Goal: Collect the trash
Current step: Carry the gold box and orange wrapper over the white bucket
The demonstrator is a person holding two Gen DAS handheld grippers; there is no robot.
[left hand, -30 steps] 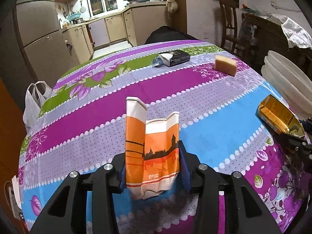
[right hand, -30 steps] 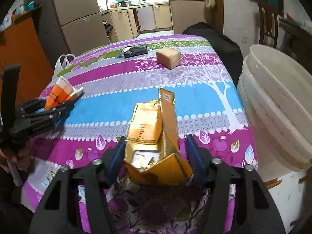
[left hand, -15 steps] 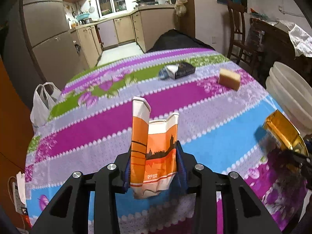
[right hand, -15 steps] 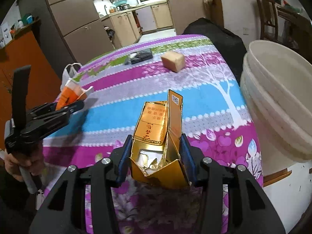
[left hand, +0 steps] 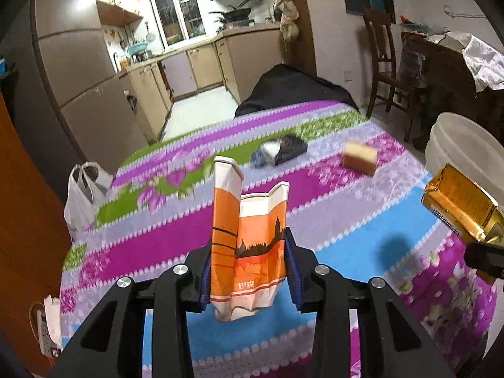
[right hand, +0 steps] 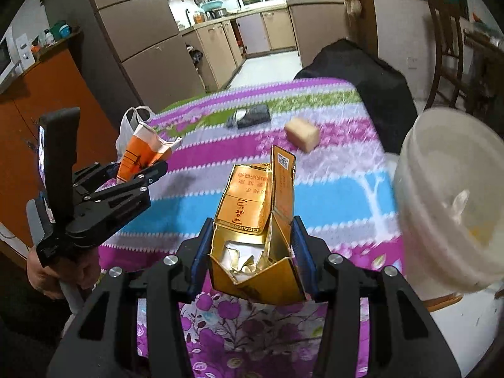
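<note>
My left gripper (left hand: 250,271) is shut on a crumpled orange-and-white paper pack (left hand: 249,242), held above the flowered tablecloth (left hand: 356,230). My right gripper (right hand: 252,255) is shut on a torn-open gold carton (right hand: 255,220) with crumpled foil inside, also lifted off the cloth. In the right wrist view the left gripper (right hand: 141,174) with its orange pack (right hand: 141,151) is at the left, a hand (right hand: 60,278) on its handle. The gold carton (left hand: 460,208) shows at the right edge of the left wrist view.
A dark box (left hand: 283,151) and a tan block (left hand: 360,157) lie at the table's far end. Stacked white buckets (right hand: 447,201) stand just right of the table. A white plastic bag (left hand: 83,195) hangs at the left edge. A wooden chair (left hand: 387,63) stands behind.
Both grippers closed tighter on their packs and rose off the tablecloth; the table looks lower and farther in both views now.
</note>
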